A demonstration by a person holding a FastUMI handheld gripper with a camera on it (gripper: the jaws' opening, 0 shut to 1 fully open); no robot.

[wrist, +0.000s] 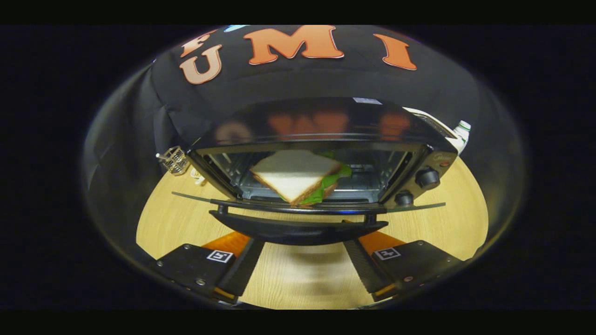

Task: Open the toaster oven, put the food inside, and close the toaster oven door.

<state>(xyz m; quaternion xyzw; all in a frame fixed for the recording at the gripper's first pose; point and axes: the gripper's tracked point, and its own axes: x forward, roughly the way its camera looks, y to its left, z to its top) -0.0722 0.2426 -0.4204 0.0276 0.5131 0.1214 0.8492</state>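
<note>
The tool [300, 253] is spread wide, holding nothing, its tips under the open oven [326, 139] door's handle [298, 230]; a sandwich [298, 179] lies inside.

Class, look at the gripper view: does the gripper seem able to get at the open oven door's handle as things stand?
Probably yes. The gripper is open, its fingers spread either side of the handle of the lowered door, with nothing between them. The sandwich sits inside the toaster oven, out of the way.
</note>
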